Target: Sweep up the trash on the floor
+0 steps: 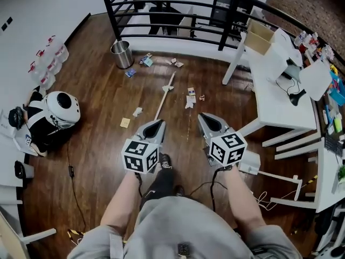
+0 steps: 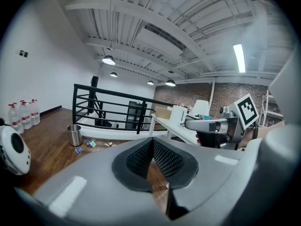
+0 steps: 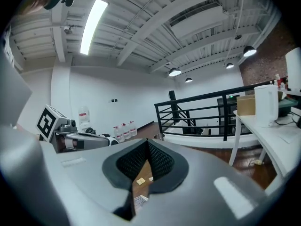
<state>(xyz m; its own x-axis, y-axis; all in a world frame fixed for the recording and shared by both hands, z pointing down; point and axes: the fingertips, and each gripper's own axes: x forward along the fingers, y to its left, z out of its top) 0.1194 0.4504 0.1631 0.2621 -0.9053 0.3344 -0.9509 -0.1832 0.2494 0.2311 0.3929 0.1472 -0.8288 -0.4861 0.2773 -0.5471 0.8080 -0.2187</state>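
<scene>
Scraps of trash lie scattered on the dark wood floor: paper bits [image 1: 145,61] and a blue scrap [image 1: 130,73] near the bin, more scraps [image 1: 176,62] by the railing, a white pile [image 1: 191,97] mid-floor, and a yellow note [image 1: 125,122]. A long pale stick [image 1: 164,97] lies among them. My left gripper [image 1: 156,124] [image 2: 153,142] and right gripper [image 1: 205,117] [image 3: 147,144] are held side by side at waist height, pointing toward the trash. Both are shut and hold nothing. The yellow note [image 3: 140,181] shows below the right jaws.
A metal bin [image 1: 123,54] [image 2: 74,135] stands by the black railing [image 1: 178,15]. White desks [image 1: 280,90] fill the right side. A white round device [image 1: 62,109] and water bottles [image 1: 48,61] sit at the left wall. Cables [image 1: 73,182] trail on the floor.
</scene>
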